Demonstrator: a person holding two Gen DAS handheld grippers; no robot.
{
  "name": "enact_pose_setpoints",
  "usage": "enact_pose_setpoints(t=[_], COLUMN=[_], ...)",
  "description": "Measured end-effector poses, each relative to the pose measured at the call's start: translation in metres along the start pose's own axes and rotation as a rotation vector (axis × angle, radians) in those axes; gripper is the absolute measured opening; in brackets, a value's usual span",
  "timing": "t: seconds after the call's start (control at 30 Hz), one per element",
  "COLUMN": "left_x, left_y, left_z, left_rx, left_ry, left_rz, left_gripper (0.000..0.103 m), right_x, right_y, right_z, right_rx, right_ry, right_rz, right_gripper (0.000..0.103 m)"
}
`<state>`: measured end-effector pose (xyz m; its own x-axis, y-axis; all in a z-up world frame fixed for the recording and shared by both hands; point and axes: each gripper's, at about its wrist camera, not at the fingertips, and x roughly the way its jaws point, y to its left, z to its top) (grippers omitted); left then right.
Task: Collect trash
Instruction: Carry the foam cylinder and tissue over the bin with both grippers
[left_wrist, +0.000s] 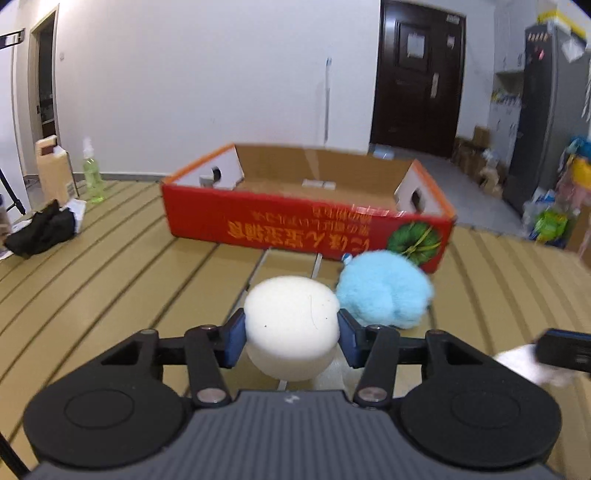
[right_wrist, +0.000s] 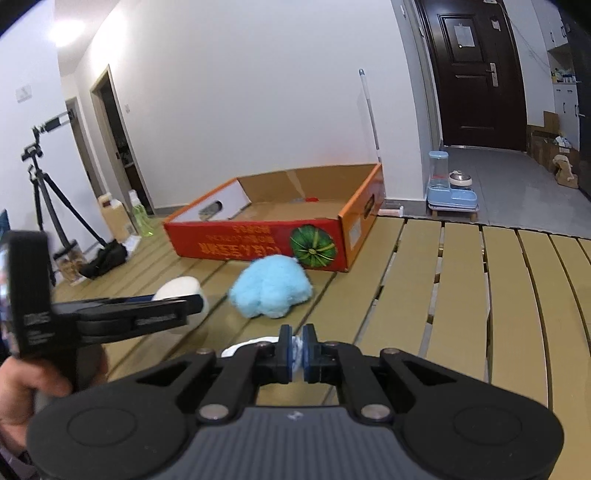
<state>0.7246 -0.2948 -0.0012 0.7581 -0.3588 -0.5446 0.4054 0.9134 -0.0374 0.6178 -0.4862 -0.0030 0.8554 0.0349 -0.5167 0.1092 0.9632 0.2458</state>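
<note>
Left gripper (left_wrist: 291, 334): matte black body, ribbed grey housing at 6 o'clock w/ small pale logo. Two round black discs at 7 and 5 o'clock, each w/ embossed ring. Black linkage bars, silver pivot screws at joints. Fingers (left_wrist: 233, 341) black w/ blue pads.

Right gripper (right_wrist: 298, 350): same build, grey ribbed housing, black discs, silver screws, blue-padded fingers (right_wrist: 283, 350).

In the right wrist view at 9 o'clock, the left unit seen side-on: black flat block w/ small white label text, blurred. Hand (right_wrist: 22, 395) on its handle at 8 o'clock; no sleeve visible.
</note>
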Motion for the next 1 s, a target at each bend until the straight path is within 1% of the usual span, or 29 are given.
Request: enact_pose_setpoints(t=[0.03,0.13,0.2,0.23,0.3,0.4,0.5,0.57,0.6,0.67,0.73,0.77,0.83,0.9,0.93,1.0], left_x=[-0.019,-0.073,-0.11,-0.132,-0.165,-0.21,-0.23,-0.238,-0.243,-0.247,-0.24,-0.234,-0.218,-0.198,-0.184,-0.162], left_y=[0.006,0.03,0.052,0.066,0.088,0.12,0.144,0.153,0.157,0.161,0.166,0.169,0.171,0.171,0.173,0.176], left_z=[-0.002,-0.012,-0.025,-0.036,-0.057,-0.104,-0.145,-0.167,-0.179,-0.198,-0.22,-0.23,-0.247,-0.251,-0.252,-0.255], left_rx=[-0.006,-0.029,-0.059,-0.076,-0.08,-0.075,-0.109,-0.146,-0.162,-0.181,-0.203,-0.217,-0.224,-0.192,-0.18,-0.175], left_ry=[-0.021,-0.067,-0.079,-0.078,-0.042,-0.017,0.045,0.065,0.063,0.054,0.076,0.102,0.191,0.222,0.259,0.324], left_rz=[-0.007,0.009,0.036,0.061,0.133,0.245,0.294,0.299,0.294,0.276,0.274,0.271,0.258,0.206,0.202,0.212], left_gripper=[0.051,0.052,0.053,0.054,0.054,0.054,0.054,0.054,0.054,0.054,0.054,0.054,0.054,0.055,0.055,0.055], right_x=[-0.005,-0.017,-0.023,-0.026,-0.029,-0.036,-0.041,-0.043,-0.044,-0.044,-0.04,-0.037,-0.025,-0.007,0.005,0.028], right_y=[0.006,0.036,0.066,0.081,0.111,0.158,0.195,0.214,0.224,0.241,0.256,0.261,0.267,0.266,0.264,0.258], right_z=[-0.001,-0.009,-0.02,-0.027,-0.042,-0.074,-0.106,-0.127,-0.14,-0.165,-0.189,-0.2,-0.218,-0.23,-0.233,-0.234], right_rx=[-0.003,-0.011,-0.034,-0.044,-0.07,-0.151,-0.183,-0.198,-0.223,-0.31,-0.417,-0.464,-0.533,-0.54,-0.536,-0.51], right_ry=[-0.005,0.0,0.009,0.015,0.032,0.044,0.07,0.088,0.092,0.105,0.141,0.153,0.204,0.28,0.32,0.365], right_rz=[0.01,0.054,0.098,0.124,0.173,0.192,0.232,0.251,0.254,0.249,0.229,0.218,0.205,0.2,0.189,0.156], right_gripper=[0.005,0.005,0.005,0.005,0.005,0.005,0.005,0.005,0.005,0.005,0.006,0.006,0.006,0.006,0.006,0.006])
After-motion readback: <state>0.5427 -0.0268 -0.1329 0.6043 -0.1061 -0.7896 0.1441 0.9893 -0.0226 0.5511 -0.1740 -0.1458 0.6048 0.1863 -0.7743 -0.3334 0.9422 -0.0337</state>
